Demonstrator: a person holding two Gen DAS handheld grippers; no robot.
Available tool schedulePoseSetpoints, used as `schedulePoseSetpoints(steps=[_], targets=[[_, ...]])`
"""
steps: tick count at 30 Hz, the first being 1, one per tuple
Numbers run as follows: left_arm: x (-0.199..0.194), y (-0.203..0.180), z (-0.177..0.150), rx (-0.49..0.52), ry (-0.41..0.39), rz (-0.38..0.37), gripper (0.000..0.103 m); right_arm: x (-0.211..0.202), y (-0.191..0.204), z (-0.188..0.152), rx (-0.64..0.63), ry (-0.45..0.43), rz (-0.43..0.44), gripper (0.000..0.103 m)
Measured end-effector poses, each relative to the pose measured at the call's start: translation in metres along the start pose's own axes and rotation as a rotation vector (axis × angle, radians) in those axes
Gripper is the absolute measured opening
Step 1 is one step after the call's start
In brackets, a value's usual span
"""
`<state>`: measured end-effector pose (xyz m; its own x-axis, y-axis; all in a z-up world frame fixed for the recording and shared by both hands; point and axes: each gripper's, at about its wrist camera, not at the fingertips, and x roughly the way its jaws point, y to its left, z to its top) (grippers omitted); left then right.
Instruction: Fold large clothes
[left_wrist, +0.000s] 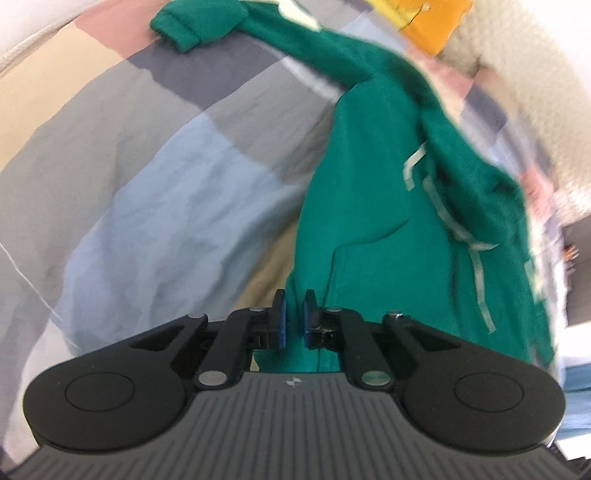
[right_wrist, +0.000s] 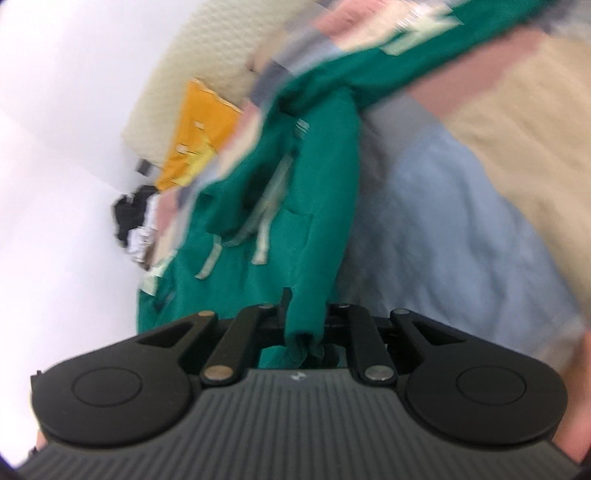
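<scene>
**A:** Two grippers held one green hoodie (left_wrist: 369, 192) above a bed with a patchwork cover (left_wrist: 177, 192). The left gripper (left_wrist: 294, 317) was pinched nearly shut on a thin edge of the fabric, its blue pads (left_wrist: 280, 321) close together with green cloth between them. The right gripper (right_wrist: 304, 321) was clamped on a thicker bunch of the same garment, which hid its pads.

**B:** Where was the hoodie, and which way did it run?

**A:** It hung part-lifted over the middle of the bed. Its long axis ran away from both grippers toward the far edge, where a yellow cushion (left_wrist: 428, 22) lay. One sleeve cuff (left_wrist: 177, 26) rested on the cover near that far edge. Pale drawstrings (left_wrist: 476, 258) dangled down the front. The pictures were blurred, so finer detail could not be told.

**B:** How should the lift be done well?

**A:** In my judgement, both grippers ought to rise level with each other and draw apart enough to pull the held edge taut, so the body hangs flat before it is laid down. The trailing sleeve might drag or twist under the cloth, so it needed to clear the cover first.
</scene>
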<state>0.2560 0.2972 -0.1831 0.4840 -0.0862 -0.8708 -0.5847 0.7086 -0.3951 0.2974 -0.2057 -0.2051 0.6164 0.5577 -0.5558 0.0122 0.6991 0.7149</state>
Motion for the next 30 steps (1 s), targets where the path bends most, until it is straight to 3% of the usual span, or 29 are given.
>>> schedulePoseSetpoints(steps=[4, 9, 14, 16, 17, 21, 30], targets=[[0.026, 0.002, -0.002, 0.028, 0.048, 0.078, 0.010, 0.019, -0.020, 0.000, 0.096, 0.082, -0.052, 0.012], [0.032, -0.004, -0.001, 0.055, 0.064, 0.128, 0.013, 0.029, -0.019, -0.006, 0.096, 0.120, -0.096, 0.013], [0.029, -0.008, -0.001, 0.115, 0.063, 0.176, 0.037, 0.023, -0.008, -0.005, 0.035, 0.101, -0.104, 0.019], [0.023, -0.009, -0.002, 0.128, 0.053, 0.179, 0.053, 0.019, 0.000, -0.006, -0.028, 0.083, -0.132, 0.028], [0.020, -0.010, -0.003, 0.139, 0.042, 0.179, 0.056, 0.019, 0.004, -0.007, -0.054, 0.078, -0.149, 0.031], [0.006, -0.019, -0.007, 0.181, -0.004, 0.186, 0.057, 0.015, 0.012, -0.008, -0.119, 0.048, -0.169, 0.072], [-0.026, -0.078, -0.027, 0.334, -0.161, 0.131, 0.057, -0.001, 0.033, -0.008, -0.277, -0.089, -0.227, 0.073]])
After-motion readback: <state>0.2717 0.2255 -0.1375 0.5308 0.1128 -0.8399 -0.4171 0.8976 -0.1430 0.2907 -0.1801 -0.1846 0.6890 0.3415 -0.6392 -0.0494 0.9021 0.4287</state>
